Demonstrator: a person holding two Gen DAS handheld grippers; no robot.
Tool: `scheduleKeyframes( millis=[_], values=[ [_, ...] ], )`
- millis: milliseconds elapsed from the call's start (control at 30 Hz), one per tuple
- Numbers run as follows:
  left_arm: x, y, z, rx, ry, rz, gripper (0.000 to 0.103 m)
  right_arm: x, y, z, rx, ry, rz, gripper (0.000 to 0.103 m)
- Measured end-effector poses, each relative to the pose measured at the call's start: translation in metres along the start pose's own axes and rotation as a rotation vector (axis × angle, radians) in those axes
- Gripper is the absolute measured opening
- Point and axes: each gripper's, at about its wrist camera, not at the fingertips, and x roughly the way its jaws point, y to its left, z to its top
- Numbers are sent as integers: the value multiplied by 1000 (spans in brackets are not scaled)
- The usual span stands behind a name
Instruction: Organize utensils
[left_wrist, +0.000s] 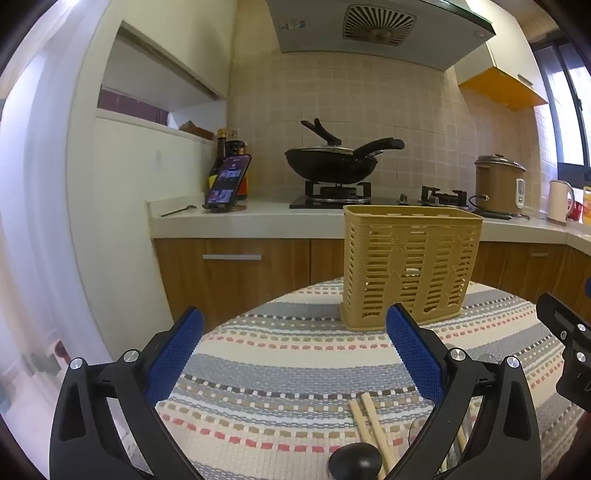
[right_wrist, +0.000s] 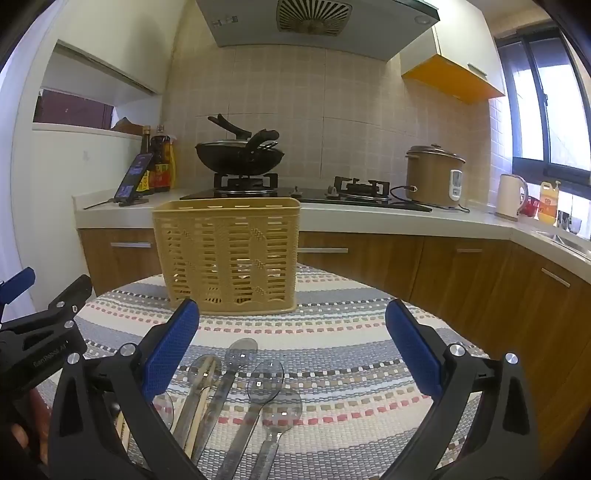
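A tan slotted utensil basket (left_wrist: 410, 266) stands upright at the far side of a round table; it also shows in the right wrist view (right_wrist: 229, 254). Several clear plastic spoons (right_wrist: 236, 373) and wooden chopsticks (right_wrist: 201, 398) lie on the striped cloth near the front. The chopsticks show in the left wrist view (left_wrist: 369, 428). My left gripper (left_wrist: 295, 328) is open and empty, above the cloth, short of the basket. My right gripper (right_wrist: 291, 325) is open and empty, above the spoons. Its body shows at the right edge of the left wrist view (left_wrist: 569, 343).
The table wears a striped woven cloth (right_wrist: 351, 343). Behind it runs a kitchen counter (right_wrist: 369, 214) with a black wok (right_wrist: 240, 157) on a gas stove, a rice cooker (right_wrist: 434, 175), a kettle (right_wrist: 511, 197), sauce bottles (right_wrist: 159, 166) and a propped phone (right_wrist: 133, 177).
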Motion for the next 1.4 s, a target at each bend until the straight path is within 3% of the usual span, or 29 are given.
scheduleKeyframes(
  millis=[1400],
  values=[
    [6,5,-2,-31,20,-22,96,-2,3,0,1,-3,1,96]
  ],
)
